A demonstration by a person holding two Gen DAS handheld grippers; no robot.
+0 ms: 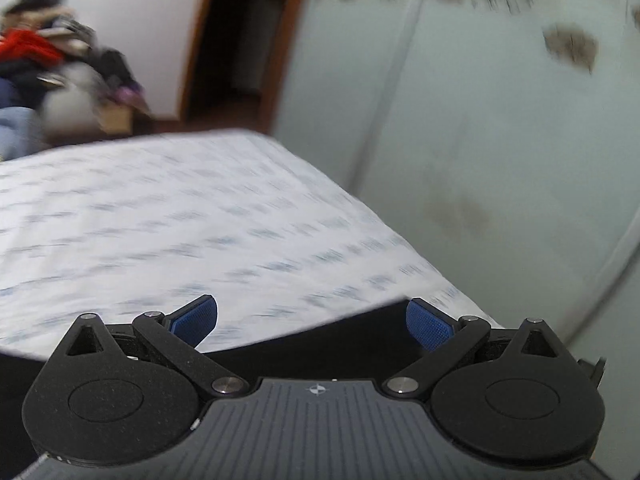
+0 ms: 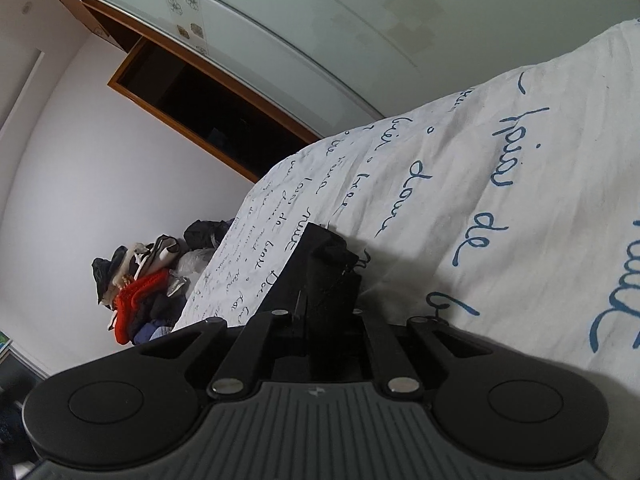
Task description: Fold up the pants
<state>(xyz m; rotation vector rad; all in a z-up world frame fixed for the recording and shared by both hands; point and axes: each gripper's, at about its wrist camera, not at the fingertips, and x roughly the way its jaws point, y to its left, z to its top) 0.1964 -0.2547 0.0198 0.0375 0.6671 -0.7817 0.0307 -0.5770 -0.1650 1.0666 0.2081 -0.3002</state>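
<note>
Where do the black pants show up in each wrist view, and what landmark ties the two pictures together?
Left wrist: the black pants lie along the bottom, a dark band on the bed between the open left tool's blue pads.
Right wrist: the pants sit at lower centre, bunched up in the shut right tool.
Shared landmark: the red garment in the clothes pile, upper left in the left view, lower left in the right.

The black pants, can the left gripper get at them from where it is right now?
Probably yes. The left gripper is open with nothing between its fingers, and the pants lie on the bed just beneath it, uncovered.
</note>
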